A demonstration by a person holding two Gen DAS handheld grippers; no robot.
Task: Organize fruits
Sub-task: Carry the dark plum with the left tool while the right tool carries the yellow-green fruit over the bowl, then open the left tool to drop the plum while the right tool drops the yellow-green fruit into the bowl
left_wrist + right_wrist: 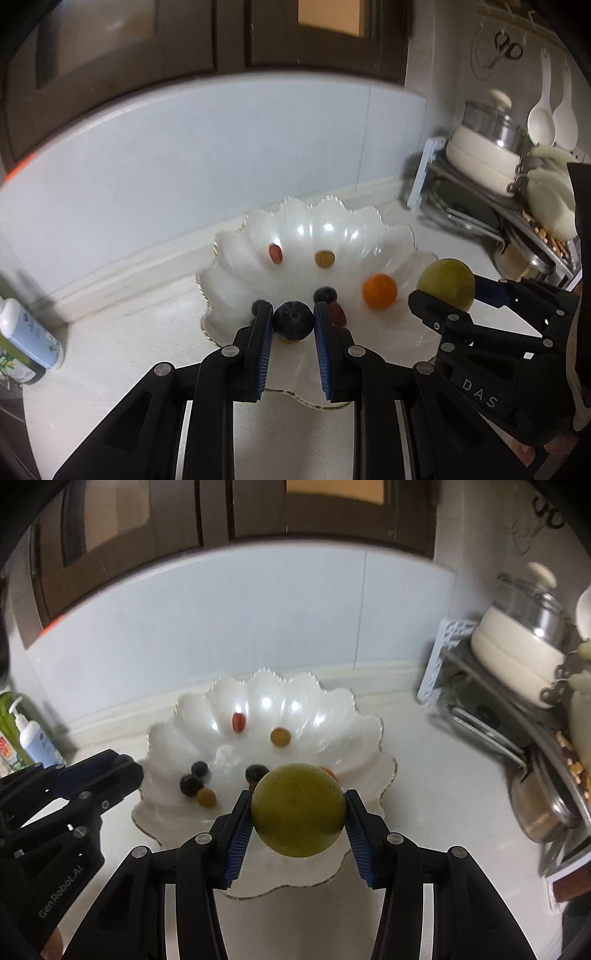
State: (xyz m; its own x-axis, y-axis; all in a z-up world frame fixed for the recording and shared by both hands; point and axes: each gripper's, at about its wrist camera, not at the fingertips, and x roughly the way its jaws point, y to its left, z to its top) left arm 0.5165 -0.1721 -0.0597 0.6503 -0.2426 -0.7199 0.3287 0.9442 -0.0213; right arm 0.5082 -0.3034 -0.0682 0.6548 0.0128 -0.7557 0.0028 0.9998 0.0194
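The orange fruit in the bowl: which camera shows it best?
The left wrist view: the orange fruit lies fully visible in the scalloped bowl. In the right wrist view only a sliver shows behind the green fruit held in the right gripper.

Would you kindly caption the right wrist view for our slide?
Right tongs grip a green fruit above the scalloped white bowl of small fruits.
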